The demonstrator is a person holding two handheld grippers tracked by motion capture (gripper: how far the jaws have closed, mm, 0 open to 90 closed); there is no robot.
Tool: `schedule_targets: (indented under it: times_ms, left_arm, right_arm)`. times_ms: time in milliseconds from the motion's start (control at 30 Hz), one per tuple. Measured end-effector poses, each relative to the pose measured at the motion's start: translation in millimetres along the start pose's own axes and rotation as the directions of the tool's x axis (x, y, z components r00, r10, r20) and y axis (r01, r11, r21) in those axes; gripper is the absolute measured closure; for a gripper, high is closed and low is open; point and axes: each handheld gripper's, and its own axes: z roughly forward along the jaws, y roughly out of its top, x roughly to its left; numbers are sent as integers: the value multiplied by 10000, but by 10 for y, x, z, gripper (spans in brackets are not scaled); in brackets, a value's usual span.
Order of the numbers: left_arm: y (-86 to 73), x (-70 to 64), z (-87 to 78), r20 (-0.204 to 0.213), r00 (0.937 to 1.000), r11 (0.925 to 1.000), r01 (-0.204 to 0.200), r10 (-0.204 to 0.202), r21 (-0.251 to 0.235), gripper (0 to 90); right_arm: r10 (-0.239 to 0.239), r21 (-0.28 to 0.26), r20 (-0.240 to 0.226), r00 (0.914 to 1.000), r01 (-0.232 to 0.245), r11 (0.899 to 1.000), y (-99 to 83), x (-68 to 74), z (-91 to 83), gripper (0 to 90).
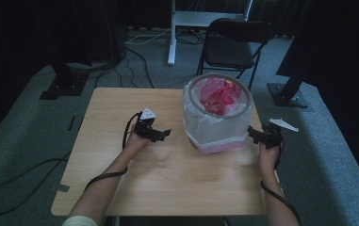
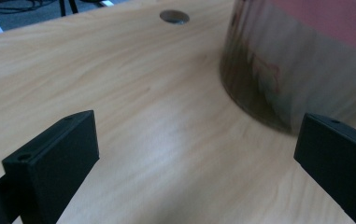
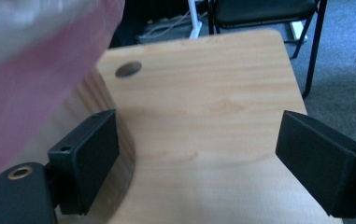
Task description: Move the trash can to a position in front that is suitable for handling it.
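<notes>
A waste bin (image 1: 217, 113) lined with a white and pink bag stands on the right half of the wooden table (image 1: 167, 174), with red rubbish inside. My left gripper (image 1: 164, 133) hovers just left of the bin, open, nothing between its jaws. In the left gripper view the bin's wall (image 2: 297, 60) is close ahead on the right, beyond the left gripper (image 2: 199, 154). My right gripper (image 1: 252, 132) is beside the bin's right side, open and empty. In the right gripper view the bagged bin (image 3: 31, 79) fills the left, next to the right gripper (image 3: 199, 158).
A black folding chair (image 1: 231, 44) stands behind the table, next to a white desk leg (image 1: 171, 33). Dark stands and cables lie on the grey carpet to the left and right. A round cable hole (image 3: 128, 69) is in the table's far corner.
</notes>
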Motion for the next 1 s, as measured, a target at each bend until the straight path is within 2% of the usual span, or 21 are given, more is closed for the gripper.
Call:
schedule_targets:
  times_ms: [200,267,433,467,533,567,600,700,767,833,900,1000]
  left_arm:
    - [173,3,154,-169,9998,9998,84,-87,-191,0]
    - [267,-8,244,-448,9990,9999,-10,3,-155,0]
    - [380,-25,292,-522,9986,9994,98,-115,-329,0]
    - [408,-18,303,-598,9981,9993,156,-177,-352,0]
    - [408,-18,303,-598,9981,9993,156,-177,-352,0]
    - [431,8,317,-633,9971,9983,394,-421,-428,0]
    - [441,15,330,-766,9963,9986,363,-392,-382,0]
    - [458,5,364,-861,9959,9991,240,-269,-342,0]
    - [463,-7,379,-781,9968,9993,120,-148,-368,0]
    - [476,-17,395,-900,9959,9995,104,-130,-298,0]
    - [494,-20,404,-757,9968,9990,244,-272,-377,0]
    - [517,-53,414,-632,9978,9991,192,-215,-370,0]
  right_arm:
    - [2,-155,123,9999,0,9999,145,18,123,129]
    - [-32,-133,199,9998,35,9999,214,51,197,129]
    - [-85,-102,85,9999,86,9999,309,83,279,129]
    - [-257,-5,30,9997,257,9997,353,107,311,129]
    - [-363,18,41,9993,363,9993,375,125,324,129]
    - [-363,18,41,9993,363,9993,375,125,324,129]
    - [-426,-3,-177,9989,426,9991,424,160,352,129]
    - [-476,-32,-399,9981,475,9989,461,209,373,137]
    - [-544,7,-323,9980,544,9985,473,224,377,137]
    - [-533,-20,-428,9977,533,9986,477,212,377,135]
    - [-491,59,-465,9977,494,9988,473,207,384,142]
    - [-439,113,-700,9966,448,9989,457,198,388,153]
